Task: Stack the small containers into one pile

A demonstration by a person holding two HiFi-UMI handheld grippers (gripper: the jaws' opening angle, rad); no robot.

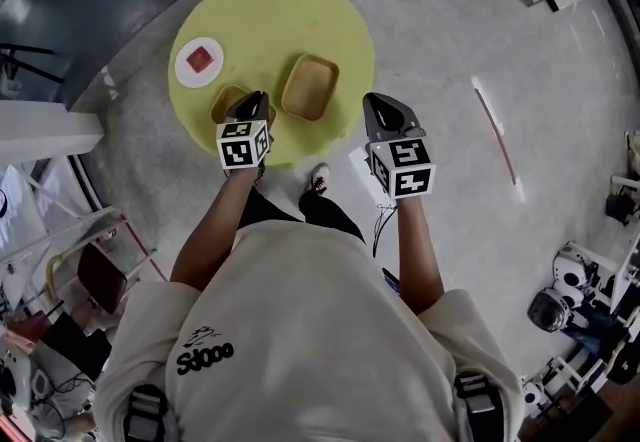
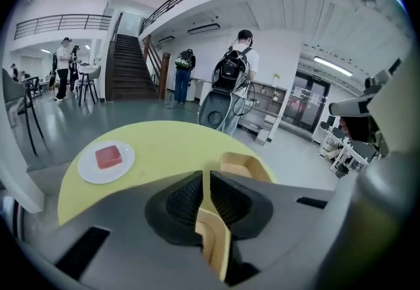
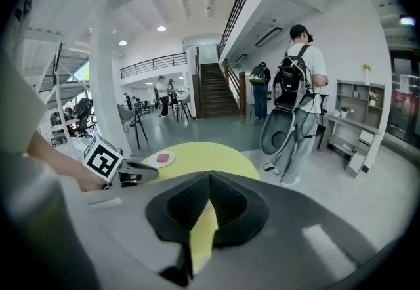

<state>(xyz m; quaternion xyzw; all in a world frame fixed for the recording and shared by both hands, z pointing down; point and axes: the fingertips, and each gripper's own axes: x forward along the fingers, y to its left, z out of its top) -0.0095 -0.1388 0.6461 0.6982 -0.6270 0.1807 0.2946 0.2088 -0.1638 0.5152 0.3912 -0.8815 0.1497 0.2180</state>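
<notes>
Nearest to the head camera is the person's cream shirt (image 1: 300, 330). On its back there is a dark print that reads something like "S1000", but the letters are not clear enough to be sure. Beyond it stands one round yellow table (image 1: 270, 10) on a grey floor.

There are two grippers, and each carries one cube with black-and-white square markers. No words can be read on these. The left gripper (image 1: 255, 102) is over the near edge of the table. The right gripper (image 1: 380, 110) is beside the table, over the floor, well apart from both containers.

There are two tan containers. The head view shows the first container (image 1: 228, 102) only partly, because the left gripper covers it. The left gripper view makes the grip clear: the left gripper (image 2: 207, 174) has its jaws clamped on one wall of this container (image 2: 215, 243). Whether the container is lifted off the table, no view tells. The second container (image 1: 310, 87) sits just beside it on the table, free, and shows in the left gripper view (image 2: 244, 165) right behind the jaws.

The right gripper view shows the right gripper (image 3: 210, 177) with its jaws together at the tips and nothing between them.

One white plate (image 1: 185, 73) lies at the left part of the table, and on it is one red block (image 1: 201, 58).
</notes>
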